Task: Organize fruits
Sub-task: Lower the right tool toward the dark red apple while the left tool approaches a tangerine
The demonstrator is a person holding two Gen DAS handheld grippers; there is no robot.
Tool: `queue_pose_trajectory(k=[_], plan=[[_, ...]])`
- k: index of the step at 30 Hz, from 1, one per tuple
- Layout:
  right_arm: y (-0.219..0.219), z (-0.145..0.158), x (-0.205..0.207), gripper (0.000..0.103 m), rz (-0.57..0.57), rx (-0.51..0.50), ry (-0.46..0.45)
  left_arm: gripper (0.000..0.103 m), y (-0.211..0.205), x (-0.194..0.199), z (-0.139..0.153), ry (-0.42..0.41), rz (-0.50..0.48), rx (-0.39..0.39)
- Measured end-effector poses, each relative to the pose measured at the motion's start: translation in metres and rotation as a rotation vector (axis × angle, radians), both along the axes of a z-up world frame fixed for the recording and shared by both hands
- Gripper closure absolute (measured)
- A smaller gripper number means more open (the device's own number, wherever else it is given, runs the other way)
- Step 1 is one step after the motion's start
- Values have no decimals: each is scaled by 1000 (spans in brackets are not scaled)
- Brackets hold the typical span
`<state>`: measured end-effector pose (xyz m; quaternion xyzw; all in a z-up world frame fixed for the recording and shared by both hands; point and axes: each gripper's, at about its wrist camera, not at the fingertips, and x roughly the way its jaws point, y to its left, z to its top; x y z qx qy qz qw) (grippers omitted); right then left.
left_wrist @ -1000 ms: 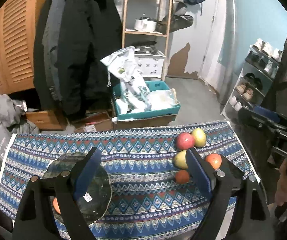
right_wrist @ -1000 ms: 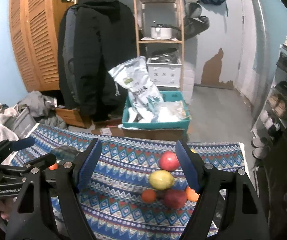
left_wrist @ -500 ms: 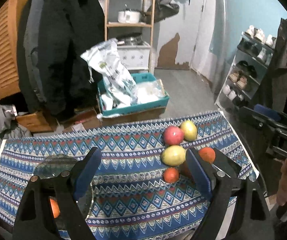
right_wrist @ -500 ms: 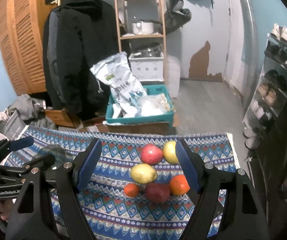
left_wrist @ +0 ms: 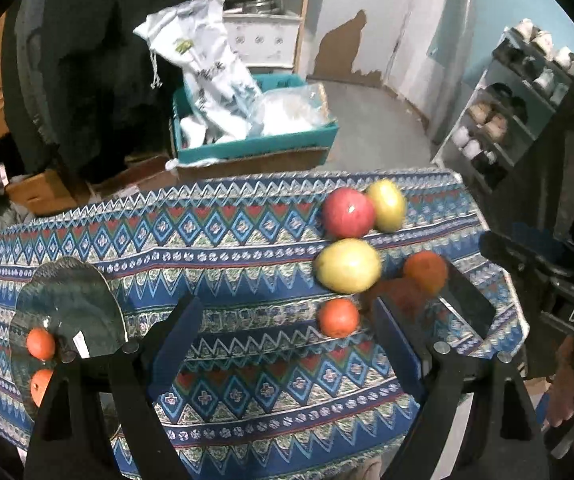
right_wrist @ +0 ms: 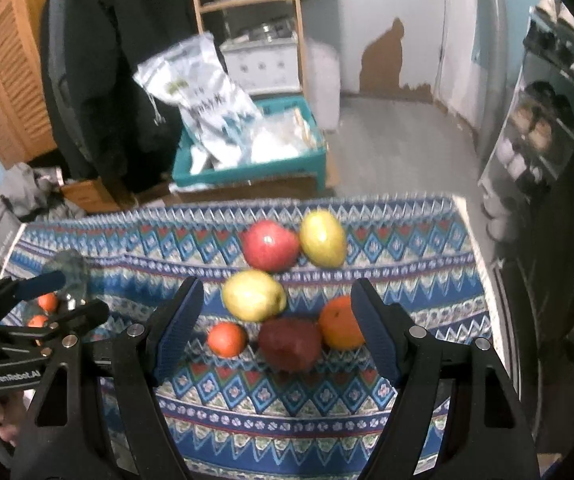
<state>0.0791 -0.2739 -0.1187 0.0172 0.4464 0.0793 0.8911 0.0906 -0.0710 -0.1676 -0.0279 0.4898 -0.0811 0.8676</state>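
Observation:
Fruits lie clustered on the right of a patterned cloth: a red apple, a yellow fruit beside it, a yellow-green fruit, a small orange, a dark red fruit and a larger orange. A glass plate at the left holds two small oranges. My left gripper hangs open above the cloth, left of the cluster. My right gripper is open above the near fruits, nothing pressed between its pads.
Behind the table stand a teal crate with bags, a wooden shelf, hanging dark coats and a shoe rack at right. The cloth's right edge is close to the fruits.
Both grippers have sunk and tilted down toward the table. The fruits now sit larger and higher in both views. Jaws stay equally wide.

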Motion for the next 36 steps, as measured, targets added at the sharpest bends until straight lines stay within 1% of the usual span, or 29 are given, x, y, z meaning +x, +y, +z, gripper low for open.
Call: queue_pose_trajectory(k=[2,6,9,15,18,23,27,28,32,36], plan=[[-2,-12,4,27,-3,4,31,15,-1,3,-8,13,1,3],[-4,-39,12,27,-14,17,105,15,-3,8,-25,34,-3,33],[-2,-56,18,27,-19,2,149,15,-4,11,-39,54,-7,50],[5,-92,28,27,-4,-19,236,15,-2,15,-71,114,5,59],[8,-109,32,27,-3,-36,273,15,-2,18,-80,126,6,64],[8,-131,36,27,-16,-28,332,15,-2,21,-91,146,0,57],[10,-144,38,27,-18,-30,355,15,-1,23,-97,160,0,57],[11,-146,39,25,-17,-33,354,15,-1,23,-97,162,1,55],[16,-144,39,25,-7,-62,340,15,-2,25,-99,166,0,53],[19,-146,42,25,-17,-80,367,15,-2,26,-100,174,-2,52]])
